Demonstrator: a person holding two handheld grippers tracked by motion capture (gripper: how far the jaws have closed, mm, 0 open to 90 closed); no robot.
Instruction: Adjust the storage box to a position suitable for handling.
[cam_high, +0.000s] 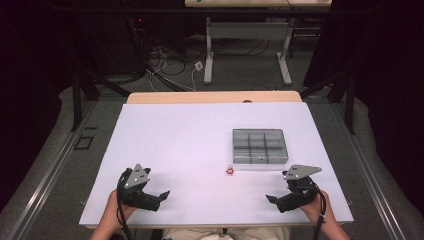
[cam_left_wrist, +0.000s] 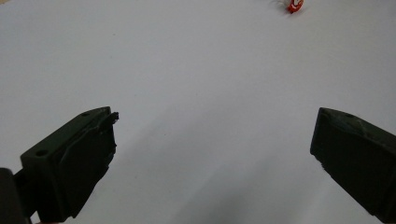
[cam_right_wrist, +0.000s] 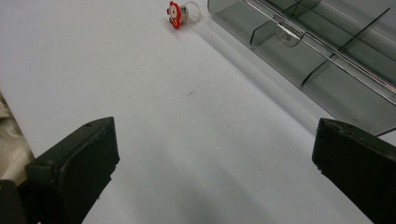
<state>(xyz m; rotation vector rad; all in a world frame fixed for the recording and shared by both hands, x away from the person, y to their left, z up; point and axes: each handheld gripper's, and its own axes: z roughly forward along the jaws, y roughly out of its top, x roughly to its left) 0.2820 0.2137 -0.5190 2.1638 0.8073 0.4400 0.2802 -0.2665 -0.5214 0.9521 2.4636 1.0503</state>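
Red charm (cam_high: 230, 171) with a clear ring lies on the white surface (cam_high: 190, 140), between the two tools and ahead of them, just off the near left corner of the grey compartment box (cam_high: 260, 146). Left tool (cam_high: 162, 196) rests low on the surface with its jaws wide apart and bare; the charm sits far ahead of it and to its right. Right tool (cam_high: 272, 199) is likewise spread with nothing between its jaws; the charm lies ahead to its left, the box just ahead to its right. One near compartment of the box holds a small clear piece (cam_right_wrist: 286, 35), too small to identify.
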